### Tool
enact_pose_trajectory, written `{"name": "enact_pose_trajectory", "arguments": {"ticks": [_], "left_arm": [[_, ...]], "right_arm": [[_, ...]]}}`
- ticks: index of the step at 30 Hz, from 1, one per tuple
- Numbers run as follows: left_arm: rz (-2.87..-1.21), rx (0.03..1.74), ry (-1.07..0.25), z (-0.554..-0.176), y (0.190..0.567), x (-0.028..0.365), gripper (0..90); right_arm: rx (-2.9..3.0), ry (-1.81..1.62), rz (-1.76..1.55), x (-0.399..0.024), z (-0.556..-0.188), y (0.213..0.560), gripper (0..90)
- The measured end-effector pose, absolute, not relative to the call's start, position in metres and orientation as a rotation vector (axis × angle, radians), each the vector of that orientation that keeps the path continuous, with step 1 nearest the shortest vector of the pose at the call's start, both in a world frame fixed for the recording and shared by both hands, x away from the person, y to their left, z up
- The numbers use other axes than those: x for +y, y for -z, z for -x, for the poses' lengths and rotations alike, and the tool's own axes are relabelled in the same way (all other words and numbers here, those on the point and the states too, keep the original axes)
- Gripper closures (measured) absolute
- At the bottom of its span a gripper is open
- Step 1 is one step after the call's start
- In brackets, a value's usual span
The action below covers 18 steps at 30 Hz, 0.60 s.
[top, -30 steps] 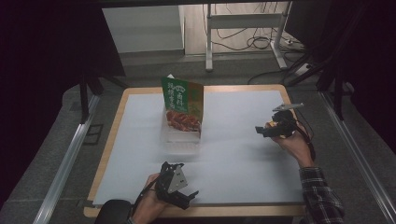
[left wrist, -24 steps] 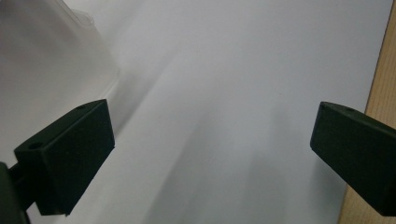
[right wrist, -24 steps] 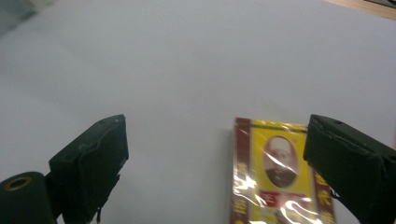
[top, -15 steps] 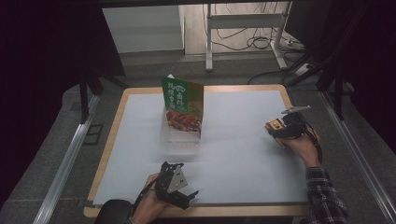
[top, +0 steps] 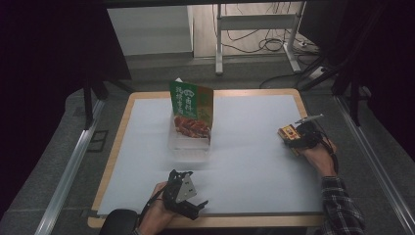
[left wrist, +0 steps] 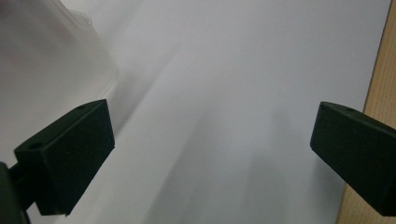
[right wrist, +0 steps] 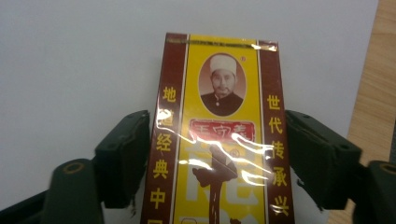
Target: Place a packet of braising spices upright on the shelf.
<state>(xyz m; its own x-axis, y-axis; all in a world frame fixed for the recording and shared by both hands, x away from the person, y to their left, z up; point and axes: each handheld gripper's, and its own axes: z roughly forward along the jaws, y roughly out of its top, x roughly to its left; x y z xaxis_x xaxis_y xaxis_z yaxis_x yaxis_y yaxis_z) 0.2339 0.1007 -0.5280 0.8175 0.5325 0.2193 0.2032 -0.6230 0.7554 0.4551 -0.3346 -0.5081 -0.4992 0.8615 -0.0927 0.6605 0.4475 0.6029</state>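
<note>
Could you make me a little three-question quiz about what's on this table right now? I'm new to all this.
1. True or false: the green packet stands upright in the clear tub.
2. What lies between the jaws of the right gripper? A) a spoon B) a yellow and maroon box C) a cup
3. Which gripper hangs over bare white mat with nothing between its jaws?

Key
1. True.
2. B: the yellow and maroon box lies flat on the white mat, and the jaws, which have just been closing, sit against its two long sides.
3. The left gripper, at the table's near edge, jaws wide apart.
</note>
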Motion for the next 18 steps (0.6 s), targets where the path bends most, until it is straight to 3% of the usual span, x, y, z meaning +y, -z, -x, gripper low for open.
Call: {"name": "enact_pose_trajectory", "arguments": {"ticks": [18], "left_arm": [[-2.234,0.529,-0.562,-0.233,0.527,0.1,0.0]], "right_arm": [[2.303,-0.777,-1.334,-0.331,-0.441,0.494,31.7]]}}
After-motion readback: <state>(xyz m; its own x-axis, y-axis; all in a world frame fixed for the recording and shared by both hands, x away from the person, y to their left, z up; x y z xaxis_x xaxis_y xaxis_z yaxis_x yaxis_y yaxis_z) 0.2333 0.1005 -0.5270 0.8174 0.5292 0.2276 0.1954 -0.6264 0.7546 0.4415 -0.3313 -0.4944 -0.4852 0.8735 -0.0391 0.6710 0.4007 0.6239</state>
